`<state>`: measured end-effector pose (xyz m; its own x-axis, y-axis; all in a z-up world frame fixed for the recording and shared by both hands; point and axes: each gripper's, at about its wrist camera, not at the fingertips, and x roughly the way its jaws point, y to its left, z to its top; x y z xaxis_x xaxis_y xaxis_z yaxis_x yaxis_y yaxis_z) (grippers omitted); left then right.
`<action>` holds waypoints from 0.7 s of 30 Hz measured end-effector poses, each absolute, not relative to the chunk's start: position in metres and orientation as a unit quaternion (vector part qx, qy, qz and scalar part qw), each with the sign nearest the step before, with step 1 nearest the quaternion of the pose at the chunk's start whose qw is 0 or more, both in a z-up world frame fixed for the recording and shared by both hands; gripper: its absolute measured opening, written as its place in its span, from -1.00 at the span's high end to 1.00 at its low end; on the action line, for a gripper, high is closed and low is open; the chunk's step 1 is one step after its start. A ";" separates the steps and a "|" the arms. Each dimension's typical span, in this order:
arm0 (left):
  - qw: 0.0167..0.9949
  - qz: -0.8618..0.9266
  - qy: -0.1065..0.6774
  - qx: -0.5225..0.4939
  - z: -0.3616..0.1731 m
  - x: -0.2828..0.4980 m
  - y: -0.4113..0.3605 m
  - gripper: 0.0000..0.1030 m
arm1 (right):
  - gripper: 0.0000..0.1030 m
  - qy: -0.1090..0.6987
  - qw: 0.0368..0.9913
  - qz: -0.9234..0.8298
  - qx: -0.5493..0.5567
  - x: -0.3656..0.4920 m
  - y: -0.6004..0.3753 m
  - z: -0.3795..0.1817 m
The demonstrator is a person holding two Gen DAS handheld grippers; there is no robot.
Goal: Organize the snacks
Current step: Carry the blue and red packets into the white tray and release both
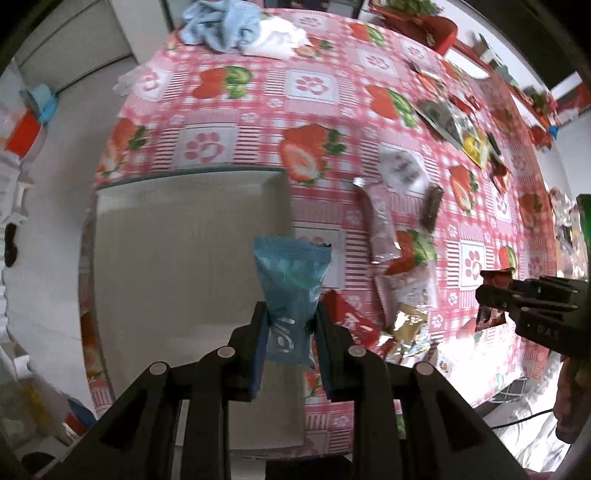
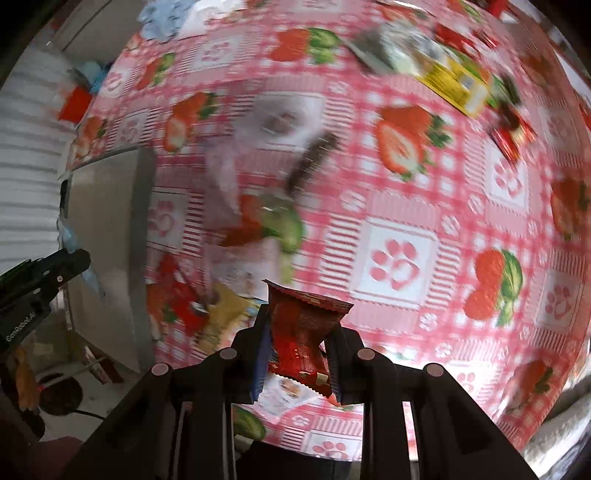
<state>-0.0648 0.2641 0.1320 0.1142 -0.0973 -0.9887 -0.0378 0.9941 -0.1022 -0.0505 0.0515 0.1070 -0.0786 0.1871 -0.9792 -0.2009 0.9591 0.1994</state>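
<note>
My left gripper (image 1: 290, 325) is shut on a blue snack packet (image 1: 290, 284) and holds it over the right part of a grey box (image 1: 177, 251) that sits on the table's left end. My right gripper (image 2: 297, 332) is shut on a red snack packet (image 2: 301, 332) above the strawberry tablecloth (image 2: 399, 206). The right gripper also shows at the right edge of the left wrist view (image 1: 495, 295), holding the red packet (image 1: 489, 317). The left gripper shows at the left edge of the right wrist view (image 2: 79, 262), beside the grey box (image 2: 107, 221).
Several loose snack packets lie on the cloth right of the box: a pink stick (image 1: 380, 221), a dark bar (image 1: 432, 208), a red wrapper (image 1: 354, 321), a gold one (image 1: 410, 321), a yellow one (image 1: 476, 147). A blue cloth (image 1: 221, 24) lies at the far end.
</note>
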 end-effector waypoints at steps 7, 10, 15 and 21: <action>0.753 0.006 0.656 -0.060 0.137 -0.066 0.306 0.48 | 0.45 0.706 0.679 0.194 -0.055 -0.034 0.120 0.118; 0.754 0.014 0.654 -0.057 0.137 -0.064 0.323 0.48 | 0.45 0.701 0.677 0.213 -0.071 -0.026 0.150 0.119; 0.749 0.024 0.660 -0.057 0.128 -0.061 0.347 0.48 | 0.45 0.699 0.668 0.241 -0.081 -0.015 0.196 0.114; 0.735 0.030 0.675 -0.059 0.108 -0.060 0.362 0.48 | 0.45 0.704 0.657 0.257 -0.088 -0.002 0.243 0.100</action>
<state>-0.0605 0.3618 0.1085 0.0868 -0.0356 -0.9956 -0.1240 0.9912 -0.0462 -0.0015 0.2430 0.1000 -0.1225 0.2142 -0.9691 -0.4618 0.8520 0.2467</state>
